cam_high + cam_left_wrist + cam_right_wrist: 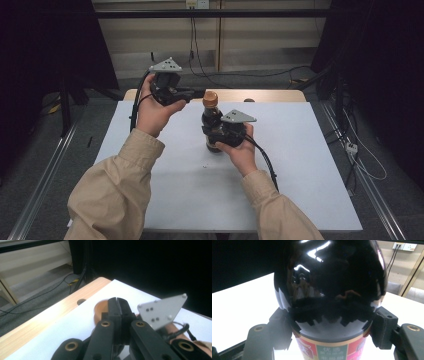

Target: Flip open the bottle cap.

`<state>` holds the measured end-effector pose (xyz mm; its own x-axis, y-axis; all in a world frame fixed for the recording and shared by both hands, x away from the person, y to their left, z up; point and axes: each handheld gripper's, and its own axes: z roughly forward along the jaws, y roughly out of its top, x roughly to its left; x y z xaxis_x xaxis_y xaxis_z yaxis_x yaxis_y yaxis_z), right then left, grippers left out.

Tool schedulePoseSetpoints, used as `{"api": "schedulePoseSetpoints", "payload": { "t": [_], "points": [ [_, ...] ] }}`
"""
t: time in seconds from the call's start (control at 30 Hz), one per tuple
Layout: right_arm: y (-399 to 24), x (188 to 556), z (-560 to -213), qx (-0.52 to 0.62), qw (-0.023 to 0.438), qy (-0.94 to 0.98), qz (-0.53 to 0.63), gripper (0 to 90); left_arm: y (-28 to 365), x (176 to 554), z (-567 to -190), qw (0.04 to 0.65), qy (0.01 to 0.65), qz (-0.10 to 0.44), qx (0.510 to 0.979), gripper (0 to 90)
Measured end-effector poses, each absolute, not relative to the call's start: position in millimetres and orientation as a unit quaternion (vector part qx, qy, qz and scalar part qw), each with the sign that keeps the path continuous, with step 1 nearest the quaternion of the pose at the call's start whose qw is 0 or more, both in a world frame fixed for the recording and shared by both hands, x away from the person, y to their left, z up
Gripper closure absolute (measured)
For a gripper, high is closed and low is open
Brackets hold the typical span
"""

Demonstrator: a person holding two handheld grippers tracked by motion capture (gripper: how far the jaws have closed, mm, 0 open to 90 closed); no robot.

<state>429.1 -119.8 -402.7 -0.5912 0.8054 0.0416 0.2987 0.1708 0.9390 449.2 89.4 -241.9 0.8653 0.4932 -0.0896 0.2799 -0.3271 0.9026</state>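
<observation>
A dark glossy bottle (210,119) with a brown cap (210,98) stands upright on the white table top (300,165). My right gripper (216,136) is shut on its body, just above the coloured label (332,348); the two pads (283,327) press on either side of the bottle (329,277). My left gripper (192,93) is held in the air to the left of the cap, shut with nothing between its jaws. In the left gripper view its closed tips (117,300) point over the cap (99,311), apart from it.
The white top lies on a wooden table whose bare far edge (265,95) has a round hole (81,301). Cables (365,165) run over the grey floor to the right and behind. A metal rail (45,175) runs along the left.
</observation>
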Motion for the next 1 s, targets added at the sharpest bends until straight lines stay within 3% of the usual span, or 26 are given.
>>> {"api": "schedulePoseSetpoints", "payload": {
  "t": [1.0],
  "points": [
    [-130,429,-406,0.392,0.231,0.713,0.534,30.8,90,458,-275,0.509,0.251,0.084,0.819,90.0]
  ]
}}
